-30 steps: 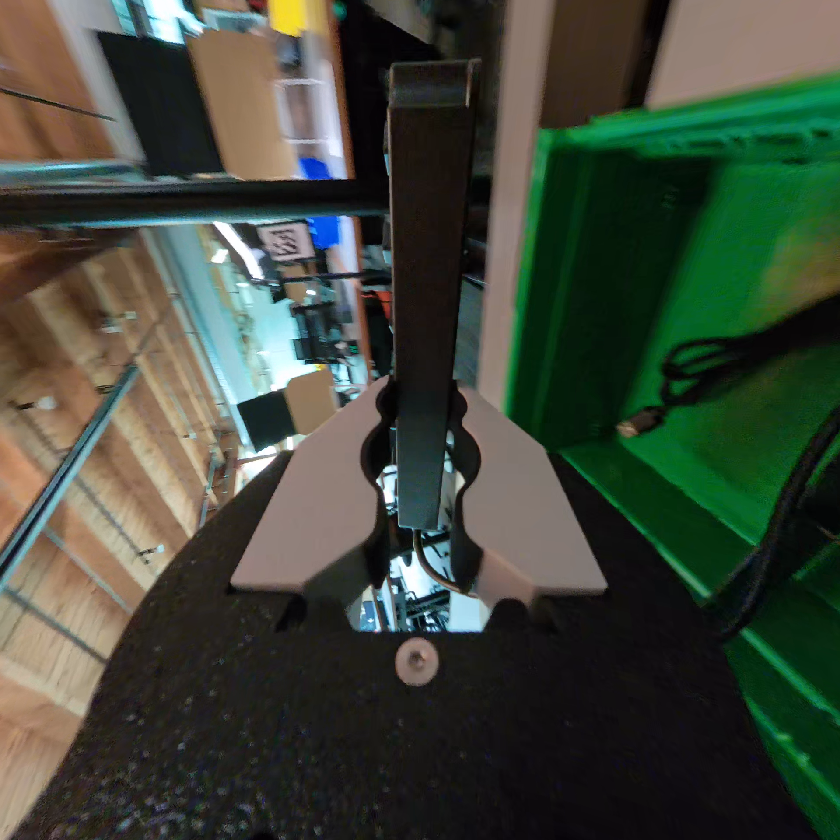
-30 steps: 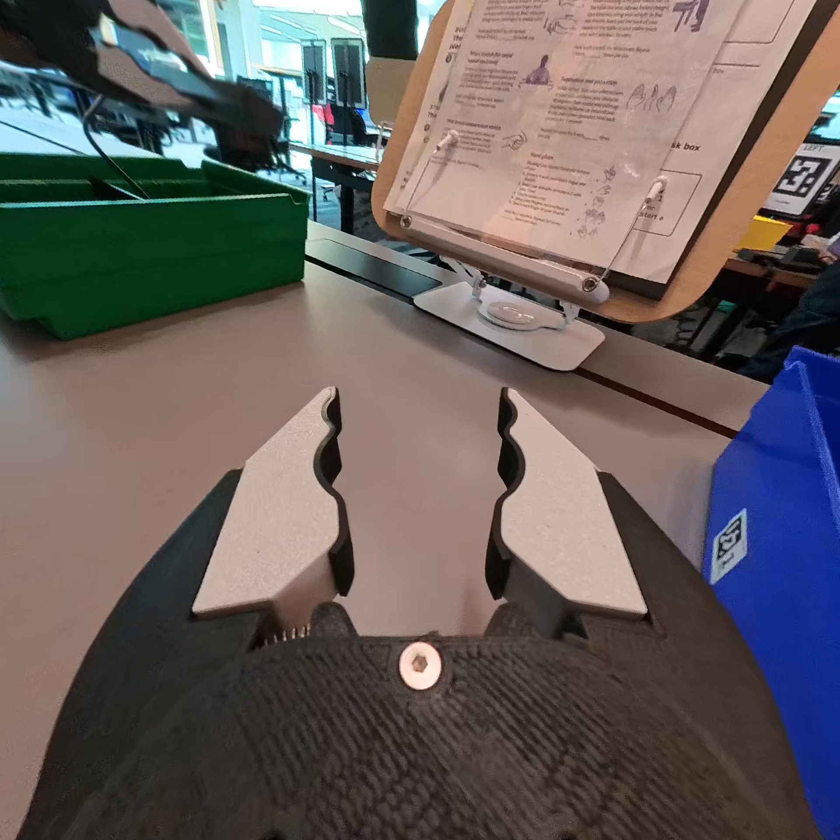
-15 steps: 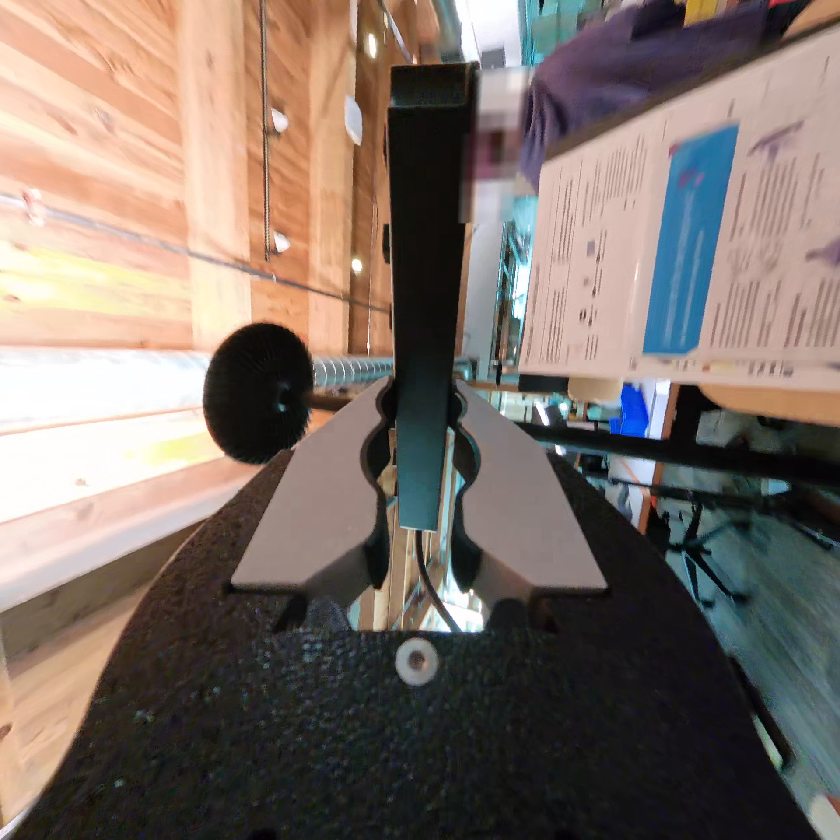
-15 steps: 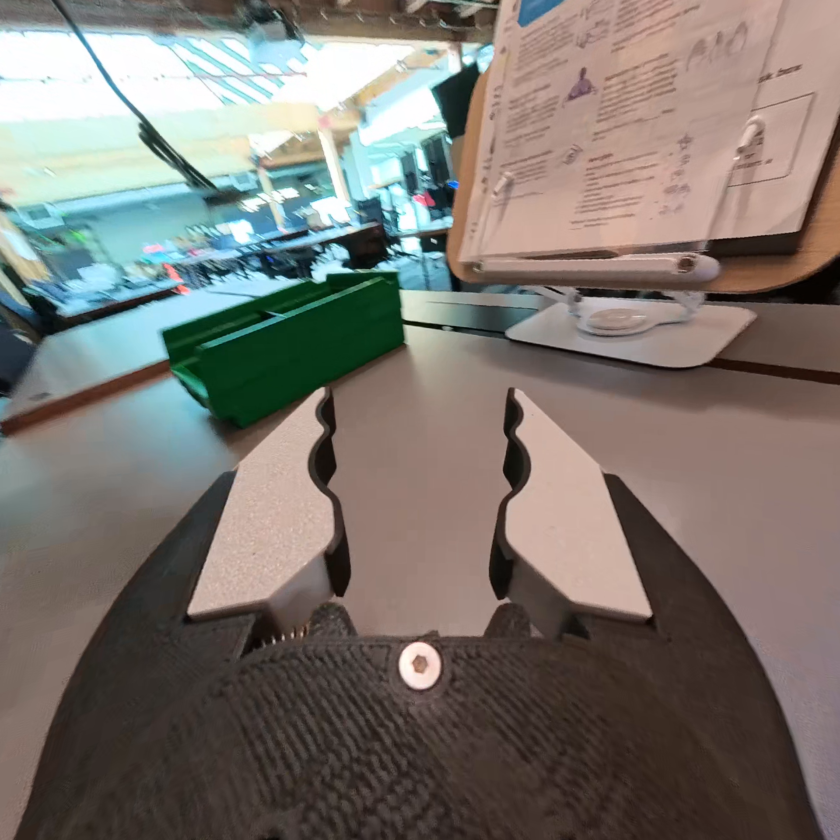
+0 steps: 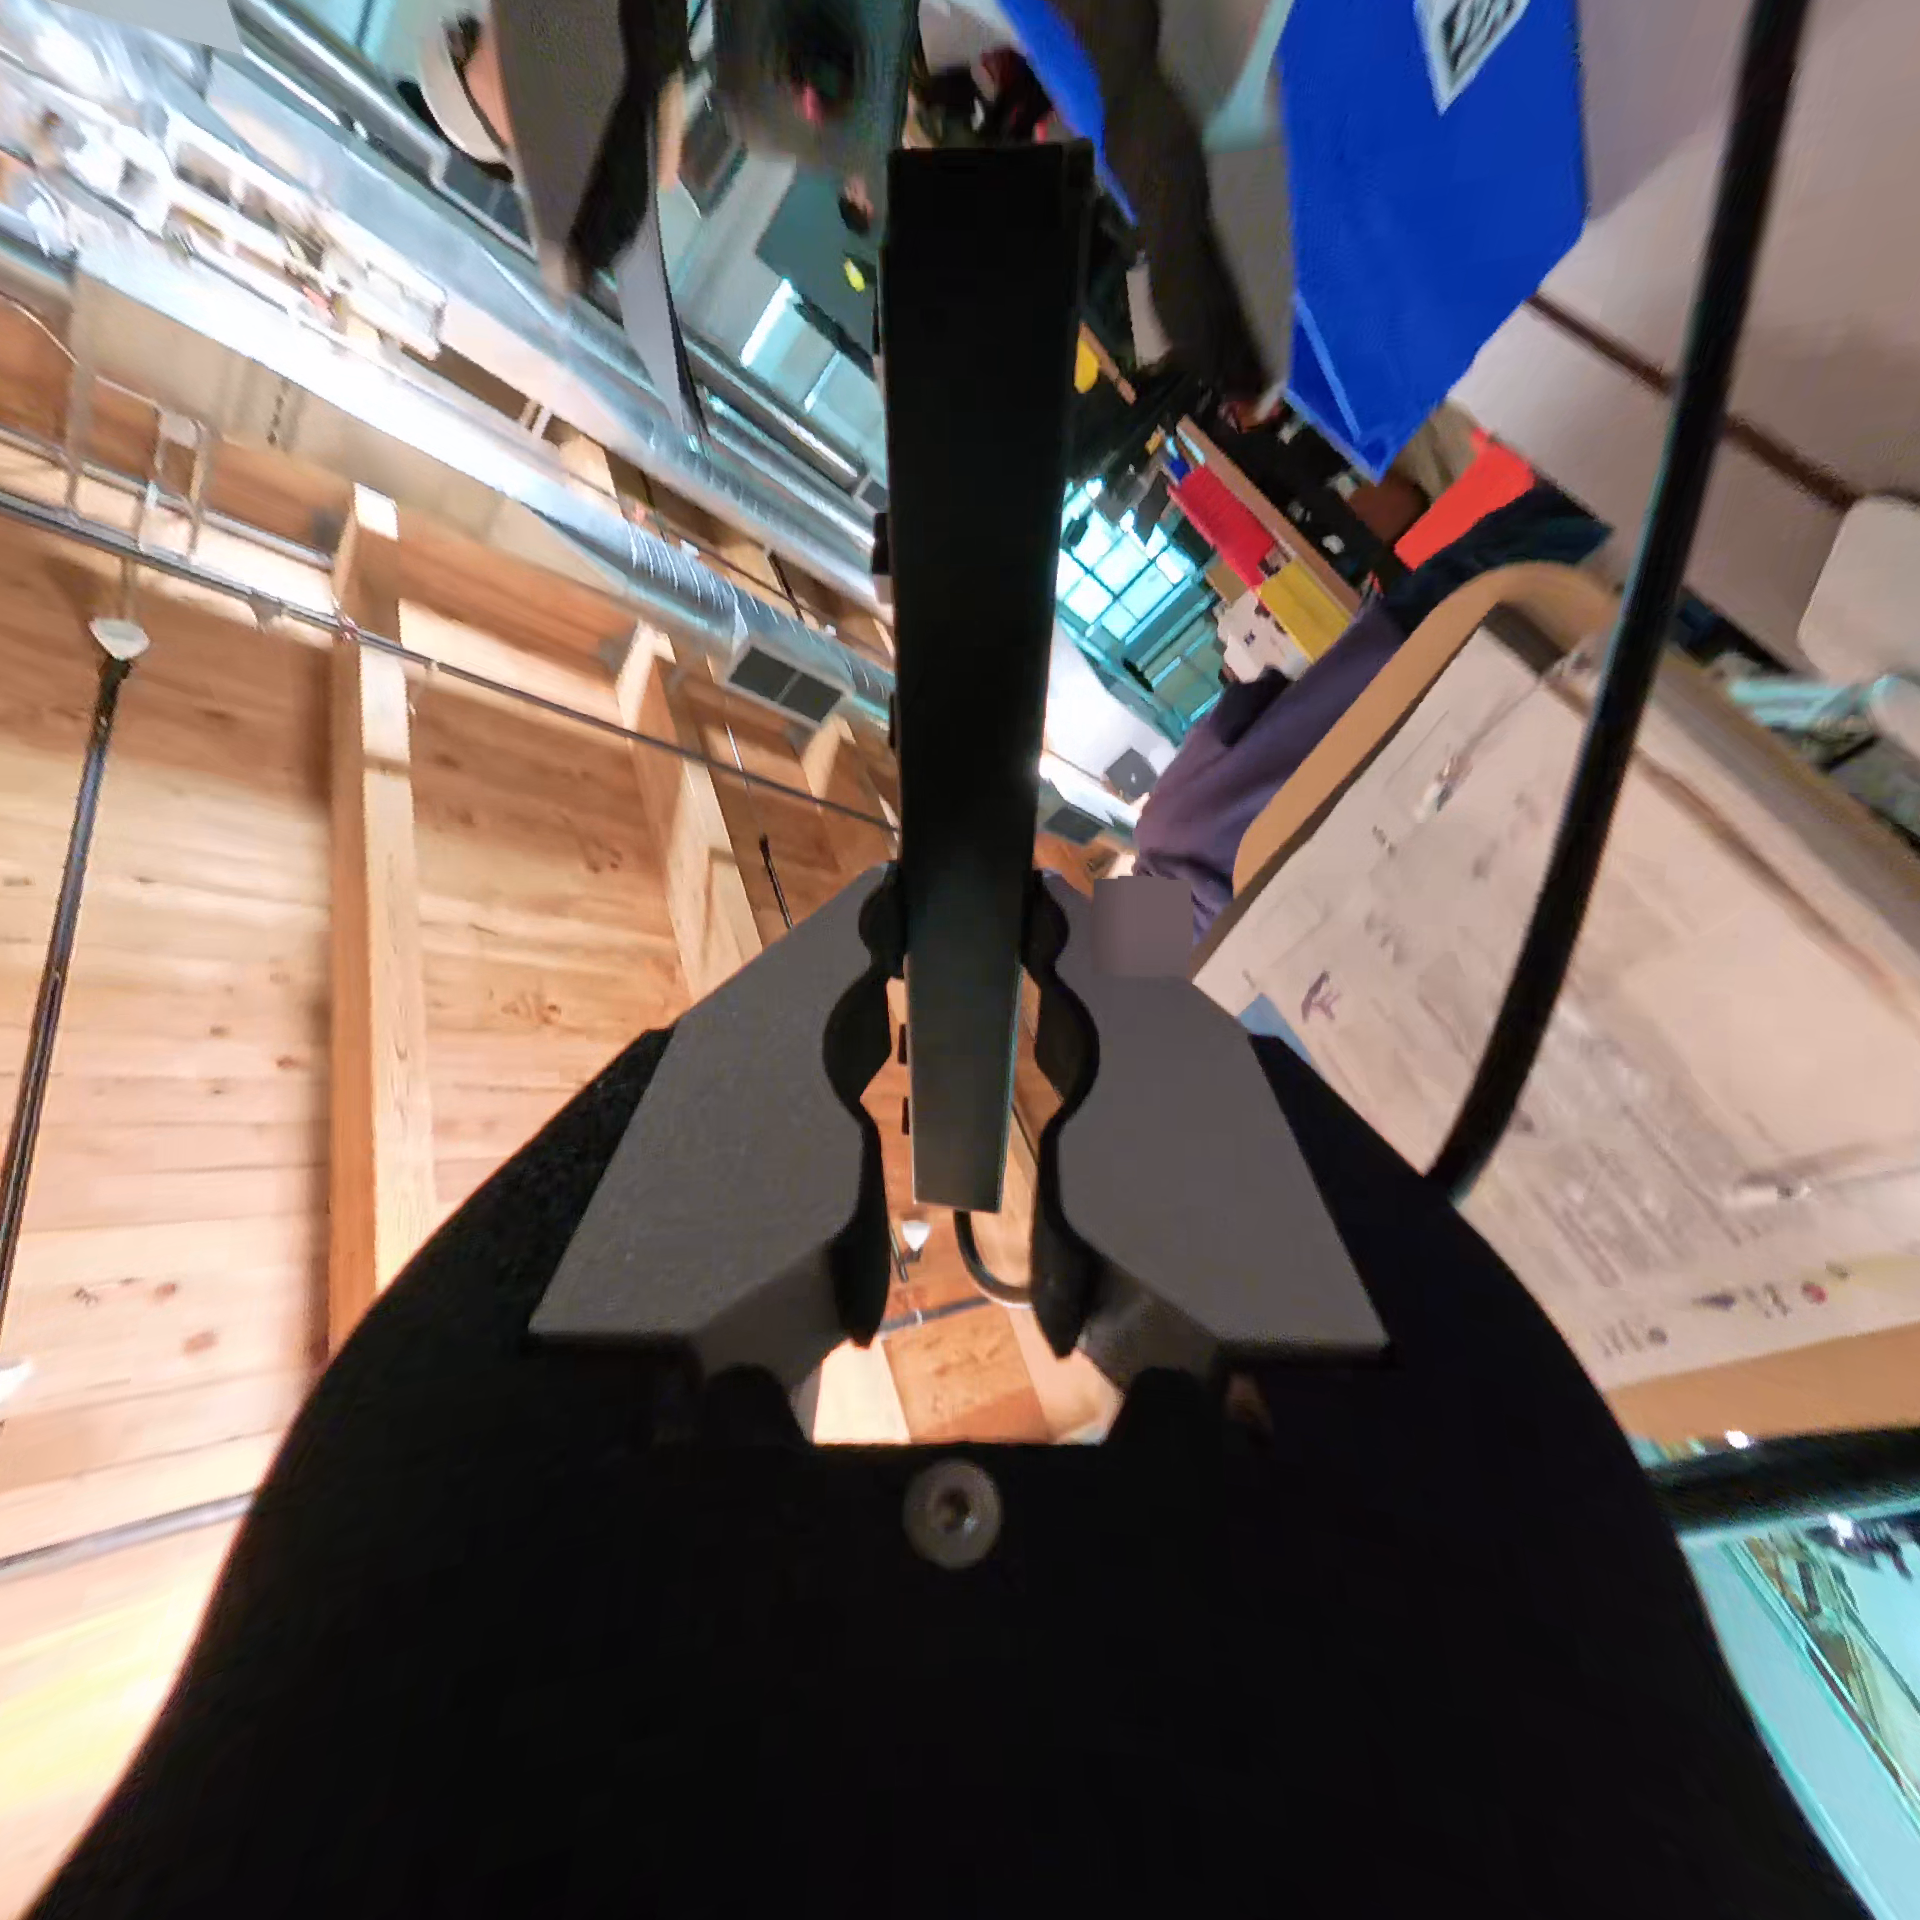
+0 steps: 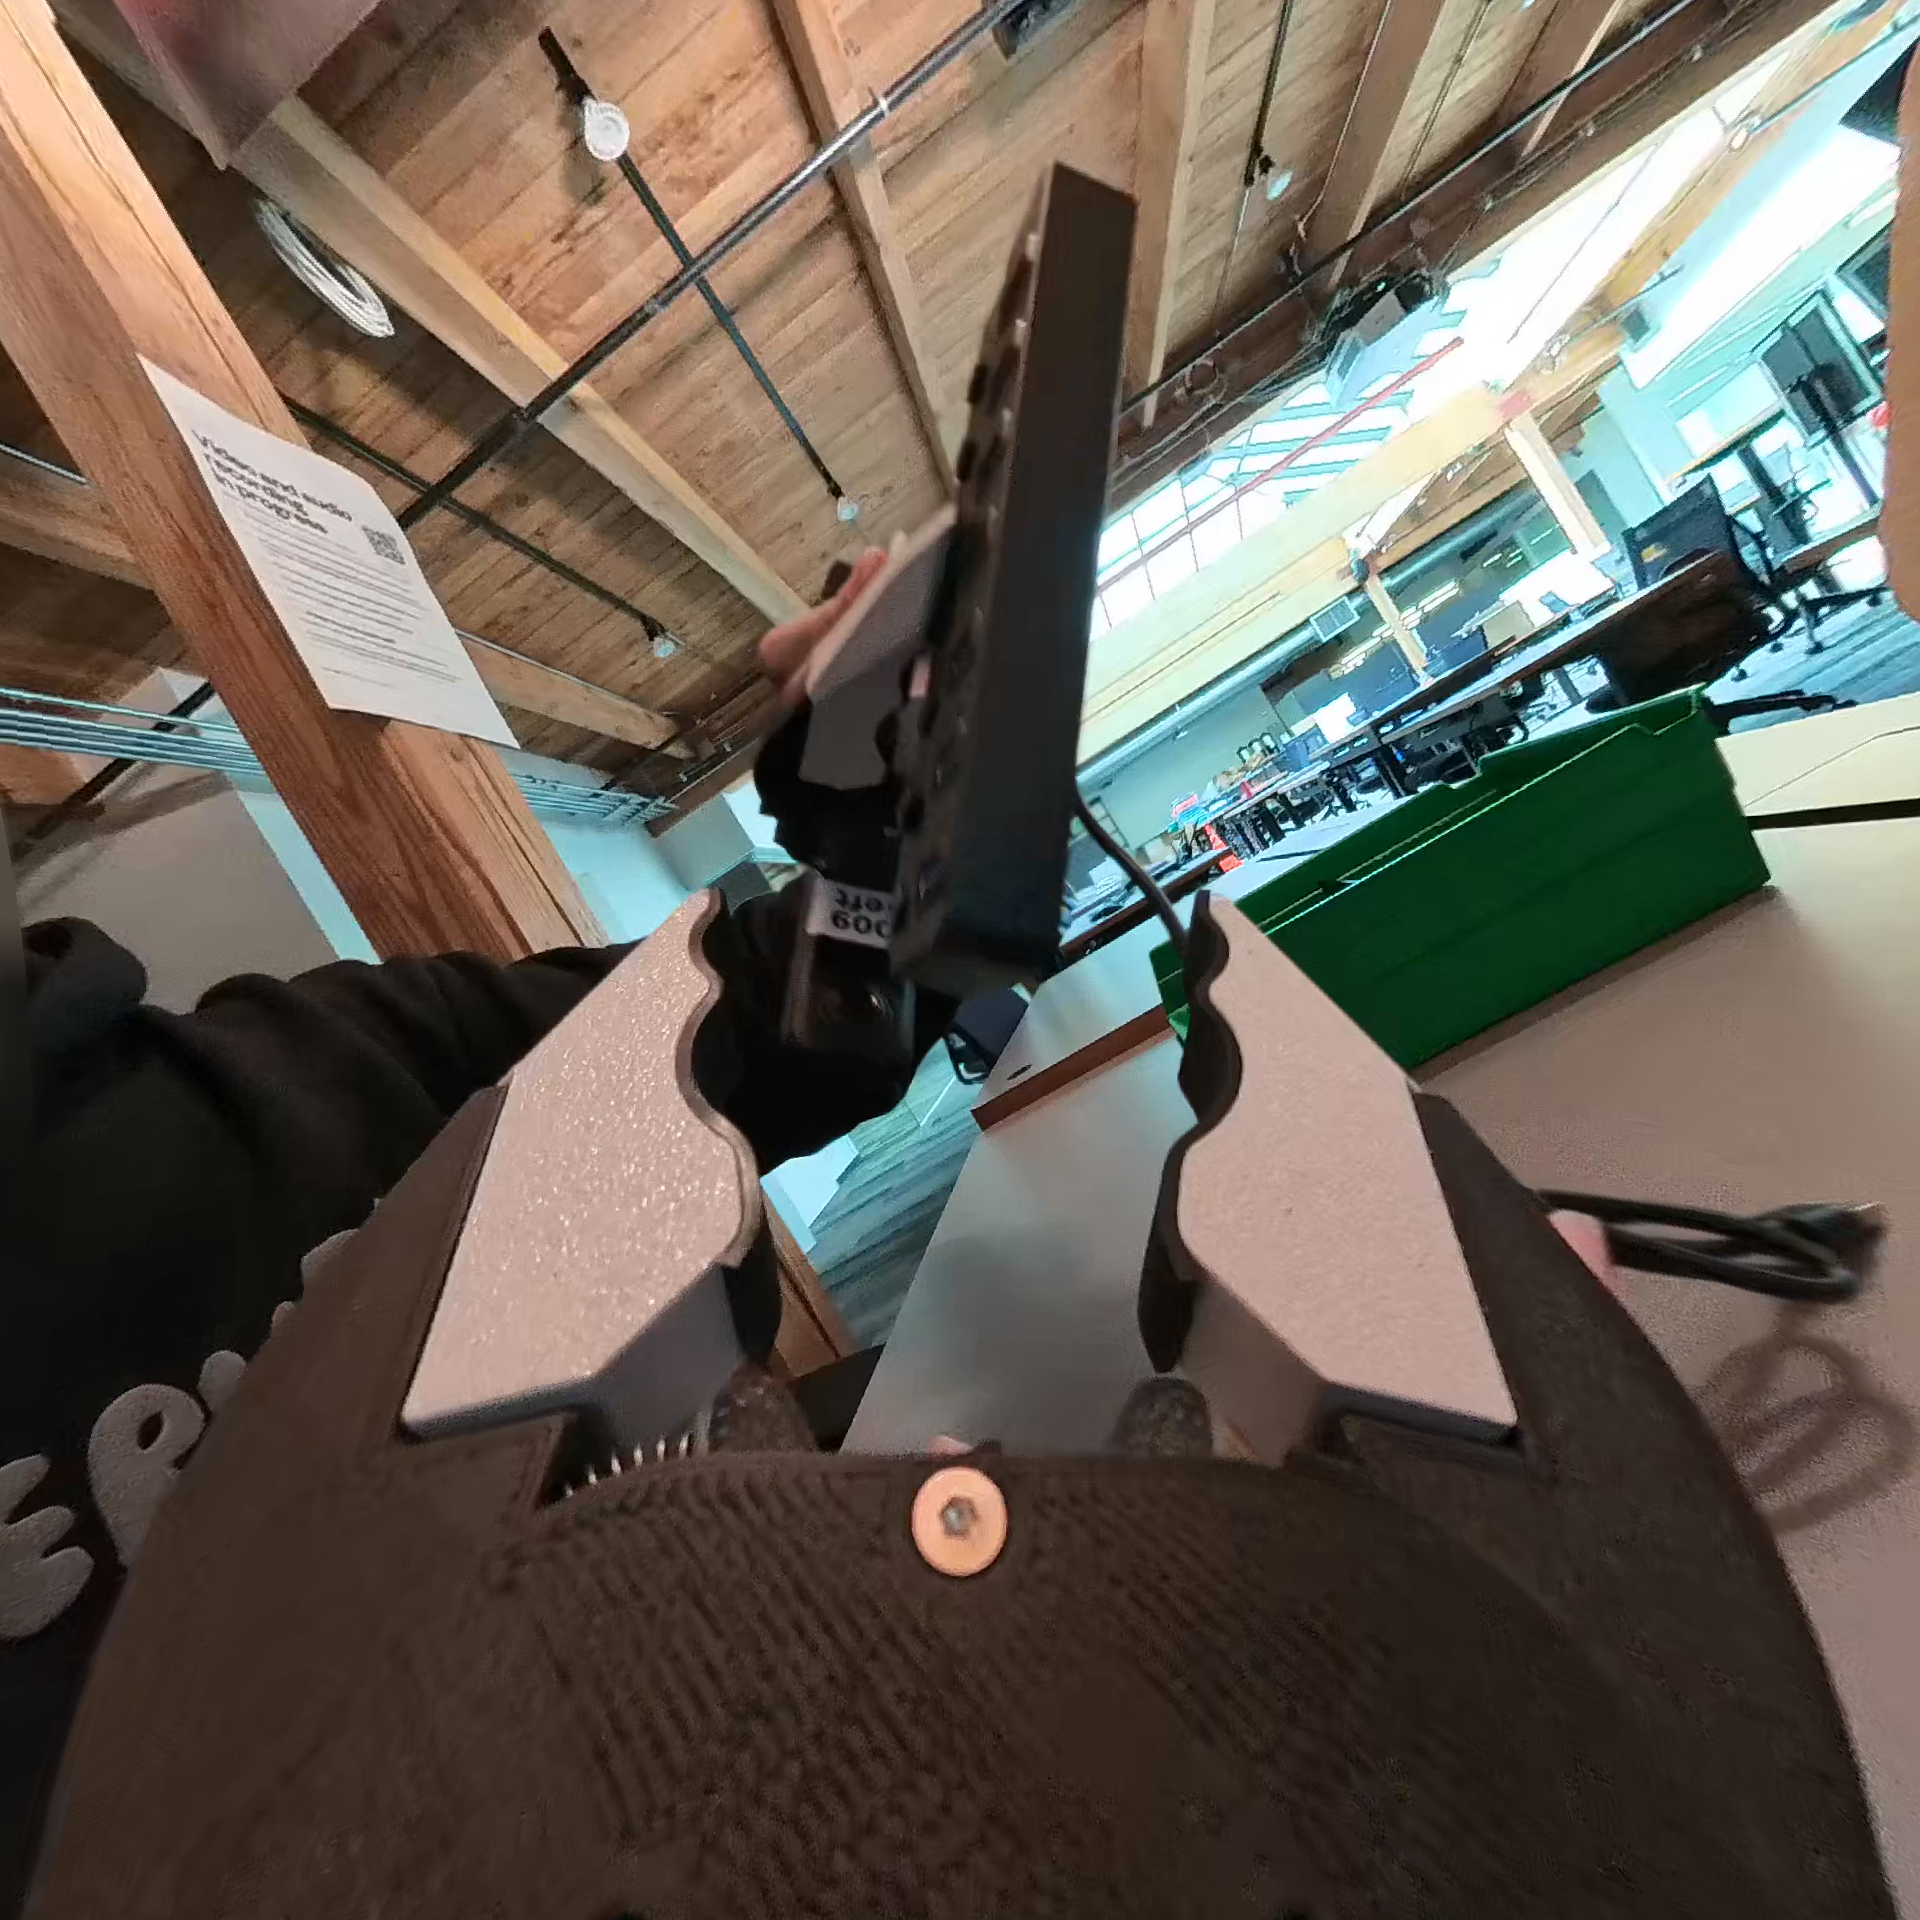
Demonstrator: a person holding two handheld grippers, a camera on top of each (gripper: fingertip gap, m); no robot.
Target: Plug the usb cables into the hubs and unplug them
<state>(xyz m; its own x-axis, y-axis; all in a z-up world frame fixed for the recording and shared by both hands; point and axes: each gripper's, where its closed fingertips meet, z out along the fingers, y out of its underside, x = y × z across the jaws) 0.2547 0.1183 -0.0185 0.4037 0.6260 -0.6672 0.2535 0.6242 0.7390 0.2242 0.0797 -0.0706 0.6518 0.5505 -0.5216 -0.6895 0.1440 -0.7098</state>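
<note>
Black hub [image 5: 971, 623]: clamped near its cable end in our left gripper [image 5: 961, 1049], raised off the surface [image 6: 1621, 1039]. Right gripper [image 6: 956, 1101] gapes empty below hub. Cable [image 6: 1745, 1242] lies right of it. Risk: hub pivoting when we push a plug in.

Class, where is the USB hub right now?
The USB hub is clamped in the left gripper, raised off the table; the right wrist view shows it ahead of the open right gripper.
</note>
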